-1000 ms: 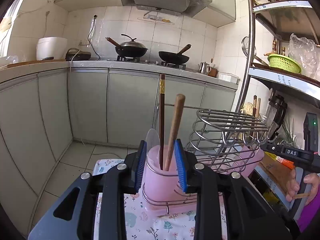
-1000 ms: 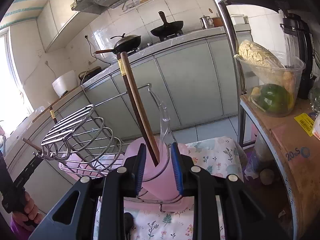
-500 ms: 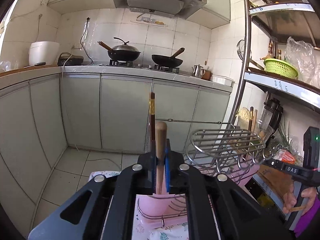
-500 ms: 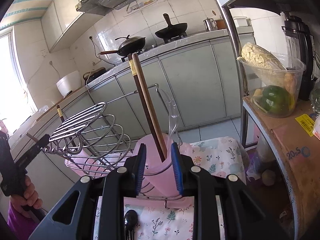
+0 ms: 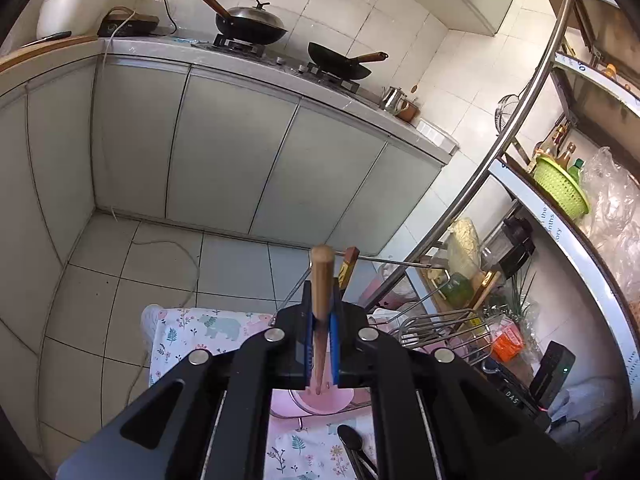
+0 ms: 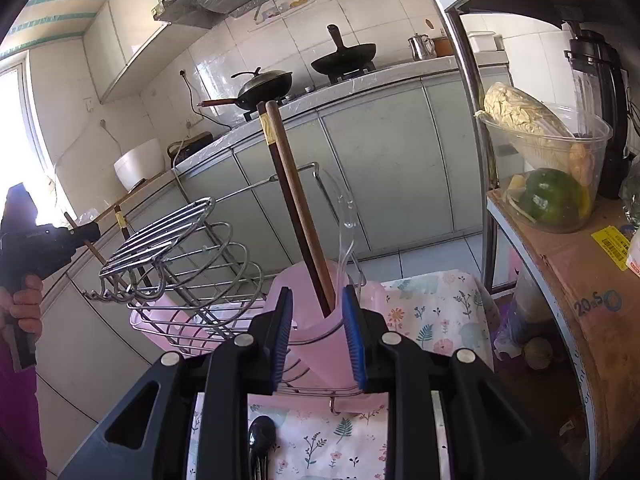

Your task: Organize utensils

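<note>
My left gripper [image 5: 320, 314] is shut on a light wooden utensil handle [image 5: 321, 276], which stands up between the blue pads. Its lower end hangs over a pink cup [image 5: 324, 400], beside a dark chopstick [image 5: 350, 264]. In the right wrist view that gripper [image 6: 90, 234] shows at the far left, in a hand [image 6: 24, 304]. My right gripper [image 6: 315, 300] stands part open at a second pink cup [image 6: 316, 340], which is wider than the gap. That cup holds dark chopsticks [image 6: 296, 208] and a clear plastic spoon [image 6: 346, 208]. I cannot see the pads pressing on it.
A wire dish rack [image 6: 180, 248] in a pink tray lies between the two cups. A black spoon [image 6: 260, 440] rests on the floral cloth [image 5: 188, 328]. To the right stand a steel shelf post [image 5: 480, 176], a cardboard box [image 6: 580, 280] and a tub of vegetables [image 6: 548, 184].
The left gripper closed from astride the pink cup onto the wooden handle, then rose and tilted, so it now looks down on the cup. The right gripper's jaws kept the same gap.
</note>
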Tool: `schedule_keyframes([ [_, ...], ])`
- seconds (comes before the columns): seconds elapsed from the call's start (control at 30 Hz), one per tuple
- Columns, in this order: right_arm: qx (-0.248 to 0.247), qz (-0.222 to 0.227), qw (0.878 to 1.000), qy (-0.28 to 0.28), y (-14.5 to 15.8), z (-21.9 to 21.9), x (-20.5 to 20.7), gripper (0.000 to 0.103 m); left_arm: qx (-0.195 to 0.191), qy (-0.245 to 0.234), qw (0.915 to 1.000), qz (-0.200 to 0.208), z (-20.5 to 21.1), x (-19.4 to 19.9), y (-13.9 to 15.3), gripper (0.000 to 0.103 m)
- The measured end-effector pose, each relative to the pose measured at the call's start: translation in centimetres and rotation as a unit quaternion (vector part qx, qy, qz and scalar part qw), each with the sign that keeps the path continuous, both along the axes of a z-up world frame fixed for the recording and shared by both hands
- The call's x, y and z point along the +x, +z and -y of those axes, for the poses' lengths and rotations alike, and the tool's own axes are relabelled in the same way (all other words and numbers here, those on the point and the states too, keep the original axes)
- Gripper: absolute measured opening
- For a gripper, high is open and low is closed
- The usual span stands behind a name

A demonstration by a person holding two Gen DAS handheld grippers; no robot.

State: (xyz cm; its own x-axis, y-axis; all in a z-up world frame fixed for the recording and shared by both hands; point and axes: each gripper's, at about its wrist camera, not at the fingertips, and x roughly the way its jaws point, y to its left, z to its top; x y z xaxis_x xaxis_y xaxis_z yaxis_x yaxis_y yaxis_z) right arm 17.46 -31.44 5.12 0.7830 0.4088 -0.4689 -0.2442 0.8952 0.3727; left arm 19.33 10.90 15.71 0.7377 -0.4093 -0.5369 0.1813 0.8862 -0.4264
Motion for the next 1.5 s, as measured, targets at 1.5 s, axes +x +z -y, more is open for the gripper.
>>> schedule_keyframes([
  [1.5, -0.050, -0.077, 0.991, 0.101, -4.0, -5.1, -3.6, 0.025, 0.075, 0.004, 0.9966, 0.034, 4.5, -8.9, -3.3, 0.034],
])
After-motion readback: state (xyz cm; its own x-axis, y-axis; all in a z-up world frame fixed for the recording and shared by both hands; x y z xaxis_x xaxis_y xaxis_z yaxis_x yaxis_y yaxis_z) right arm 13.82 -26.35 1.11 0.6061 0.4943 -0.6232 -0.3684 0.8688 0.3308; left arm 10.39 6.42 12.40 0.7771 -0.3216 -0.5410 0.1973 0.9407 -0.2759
